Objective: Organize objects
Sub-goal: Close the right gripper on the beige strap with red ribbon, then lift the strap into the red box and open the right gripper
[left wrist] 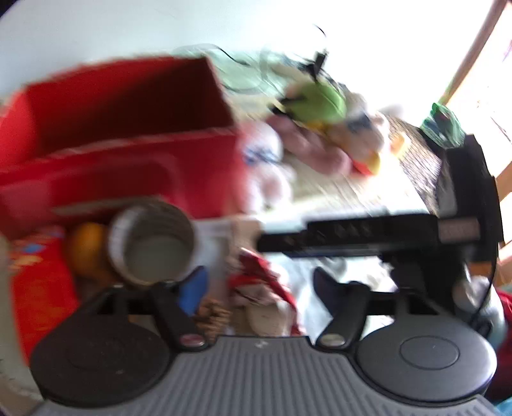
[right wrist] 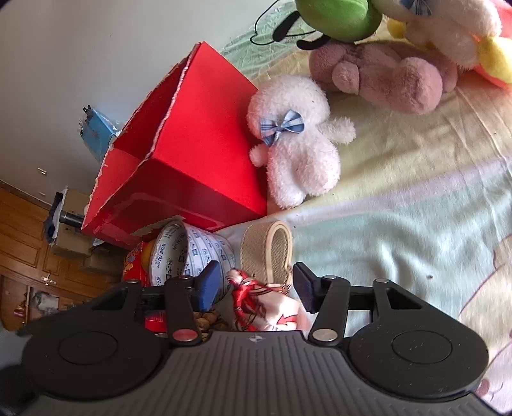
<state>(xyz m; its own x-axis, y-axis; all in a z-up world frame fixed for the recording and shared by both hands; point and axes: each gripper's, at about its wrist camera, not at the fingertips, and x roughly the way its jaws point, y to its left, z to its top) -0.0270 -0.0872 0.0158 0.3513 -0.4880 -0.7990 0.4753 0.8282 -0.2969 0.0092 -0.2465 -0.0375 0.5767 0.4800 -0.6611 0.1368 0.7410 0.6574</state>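
One red box [right wrist: 198, 153], one tape roll [right wrist: 188, 252], perhaps four plush toys [right wrist: 297, 144].

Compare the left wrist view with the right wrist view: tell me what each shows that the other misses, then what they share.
Only the left wrist view, which is blurred, shows the other gripper's black body crossing the frame, and the red box's open inside.

Only the right wrist view shows a woven beige slipper, a blue packet behind the box, and wooden cabinets.

Both show the red box, the white plush with a blue bow, the pink plush, the green plush, the tape roll, and a red-and-white packet between open fingers.
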